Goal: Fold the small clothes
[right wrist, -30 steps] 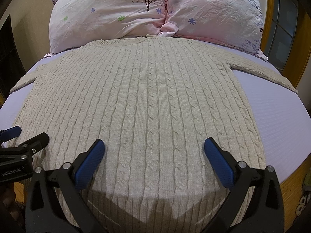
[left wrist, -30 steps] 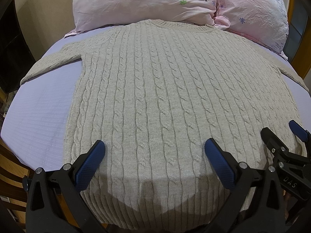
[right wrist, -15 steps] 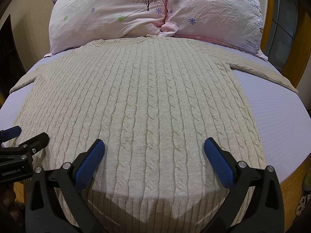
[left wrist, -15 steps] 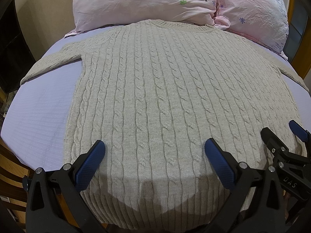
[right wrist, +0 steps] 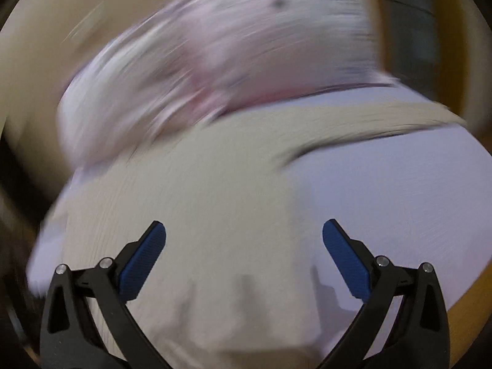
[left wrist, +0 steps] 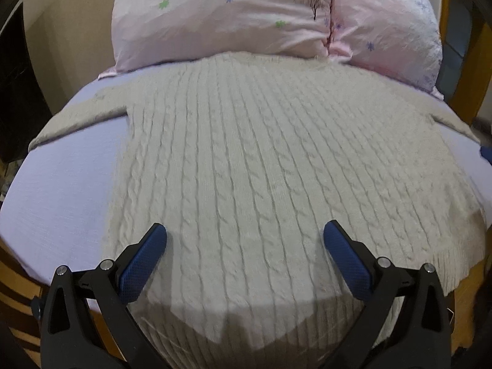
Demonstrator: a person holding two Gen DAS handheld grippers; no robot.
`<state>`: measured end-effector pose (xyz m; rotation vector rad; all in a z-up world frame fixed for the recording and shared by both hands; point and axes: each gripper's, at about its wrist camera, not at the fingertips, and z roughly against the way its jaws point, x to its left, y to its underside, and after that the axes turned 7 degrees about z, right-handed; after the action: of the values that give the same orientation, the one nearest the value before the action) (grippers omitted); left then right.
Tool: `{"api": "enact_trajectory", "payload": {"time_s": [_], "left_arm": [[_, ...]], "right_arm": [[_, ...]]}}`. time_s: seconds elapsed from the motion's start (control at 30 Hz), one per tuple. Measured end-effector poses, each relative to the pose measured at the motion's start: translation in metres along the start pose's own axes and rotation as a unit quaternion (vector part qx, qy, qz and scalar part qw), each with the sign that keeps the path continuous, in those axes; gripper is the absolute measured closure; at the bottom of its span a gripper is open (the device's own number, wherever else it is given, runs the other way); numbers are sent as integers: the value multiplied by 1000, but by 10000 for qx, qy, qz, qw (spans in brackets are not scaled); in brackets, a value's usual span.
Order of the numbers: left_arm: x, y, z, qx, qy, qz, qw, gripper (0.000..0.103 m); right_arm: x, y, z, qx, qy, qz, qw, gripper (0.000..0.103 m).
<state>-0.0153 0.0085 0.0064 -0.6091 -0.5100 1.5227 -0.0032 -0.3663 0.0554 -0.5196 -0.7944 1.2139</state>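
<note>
While both claws hang over the foot end of the bed, a beige cable-knit sweater (left wrist: pixel 261 160) lies spread flat, front up, on the lavender bed sheet (left wrist: pixel 61 190). Its neckline touches the two pink floral pillows (left wrist: pixel 221 15) at the head of the bed, and its ribbed hem drapes over the near edge.

Left claw (left wrist: pixel 245 240): jaws wide apart, nothing between them. Blue-padded fingertips (left wrist: pixel 144 261) sit above the lower body of the sweater, near the hem; whether the pads touch the knit cannot be told. From this view the sweater's left sleeve (left wrist: pixel 80 117) runs out sideways over the sheet. A sliver of blue at the right frame edge may be the other claw, too small to confirm.

Right claw (right wrist: pixel 244 240): jaws also wide apart, empty. This view is heavily motion-blurred. Sweater body (right wrist: pixel 200 200) fills the area ahead of and between the fingers; the right-hand finger (right wrist: pixel 344 261) lies roughly over the boundary between the sweater's side edge and bare sheet (right wrist: pixel 399 200). The sweater's right sleeve (right wrist: pixel 384 120) stretches across the sheet toward the far right. Pillows (right wrist: pixel 230 55) are visible only as a pink smear.

Wooden bed frame (left wrist: pixel 21 279) shows below the sheet at lower left.
</note>
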Motion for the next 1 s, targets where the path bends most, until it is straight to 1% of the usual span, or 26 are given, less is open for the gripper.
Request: {"api": "enact_trajectory", "payload": {"time_s": [0.03, 0.07, 0.1, 0.13, 0.17, 0.2, 0.27, 0.3, 0.33, 0.37, 0.4, 0.47, 0.5, 0.57, 0.6, 0.63, 0.67, 0.73, 0.77, 0.8, 0.87, 0.9, 0.97, 1.0], "left_arm": [[4, -5, 3, -173, 58, -25, 9998, 1], [8, -10, 5, -367, 88, -68, 9993, 1], [9, -14, 8, -505, 102, -107, 9986, 1], [13, -19, 13, -716, 107, -169, 9972, 1], [15, -23, 15, -832, 93, -187, 9963, 1], [22, -31, 17, -974, 55, -136, 9951, 1], [37, -44, 18, -1089, 67, 66, 9940, 1], [52, -54, 18, -1139, 206, 293, 9928, 1], [60, -58, 17, -1171, 343, 429, 9916, 1], [70, -62, 16, -1220, 556, 618, 9890, 1], [84, -67, 16, -1287, 826, 878, 9843, 1], [108, -76, 12, -1369, 1071, 1339, 9756, 1], [116, -79, 10, -1378, 1065, 1484, 9735, 1], [135, -88, 3, -1354, 887, 1760, 9710, 1], [142, -90, 2, -1361, 821, 1841, 9700, 1], [152, -93, 0, -1367, 728, 1957, 9683, 1], [159, -92, 0, -1373, 677, 2037, 9670, 1], [180, -93, -1, -1428, 598, 2295, 9609, 1], [190, -93, 0, -1457, 535, 2446, 9571, 1], [201, -93, 0, -1467, 480, 2567, 9541, 1], [219, -91, 1, -1507, 397, 2759, 9485, 1], [231, -91, 1, -1548, 345, 2919, 9432, 1], [250, -90, 1, -1625, 300, 3269, 9305, 1], [263, -90, -2, -1674, 394, 3530, 9197, 1]], "right_arm": [[-34, -17, -1, -113, 99, -511, 9986, 4], [-55, -27, -2, -183, 158, -822, 9963, 7], [-93, -44, -8, -225, 324, -1313, 9906, 19], [-118, -55, -14, -191, 476, -1612, 9856, 35], [-142, -64, -22, -148, 642, -1880, 9800, 41], [-172, -74, -32, -76, 863, -2224, 9711, 49], [-211, -83, -47, 33, 1227, -2646, 9565, 52], [-230, -86, -56, 109, 1381, -2887, 9473, 55], [-245, -86, -62, 153, 1447, -3113, 9391, 56], [-258, -85, -68, 181, 1460, -3334, 9312, 57], [-269, -83, -74, 182, 1434, -3551, 9236, 61], [-279, -85, -79, 49, 1483, -3629, 9199, 64], [-284, -89, -83, 32, 1523, -3611, 9200, 66], [-286, -96, -94, 0, 1588, -3533, 9219, 70], [-287, -100, -98, -14, 1652, -3488, 9225, 76], [-289, -102, -103, -8, 1693, -3472, 9224, 88], [-290, -103, -106, 18, 1705, -3476, 9220, 92], [-292, -110, -112, -21, 1613, -3496, 9229, 96], [-285, -112, -104, -154, 1660, -3368, 9267, 96], [-275, -116, -92, -337, 1668, -3150, 9337, 96], [-235, -134, -79, -670, 1639, -2423, 9539, 96], [-199, -146, -72, -856, 1491, -1924, 9661, 96], [-139, -159, -62, -1075, 1131, -1203, 9804, 96], [-92, -162, -55, -1198, 810, -681, 9871, 96]]}}
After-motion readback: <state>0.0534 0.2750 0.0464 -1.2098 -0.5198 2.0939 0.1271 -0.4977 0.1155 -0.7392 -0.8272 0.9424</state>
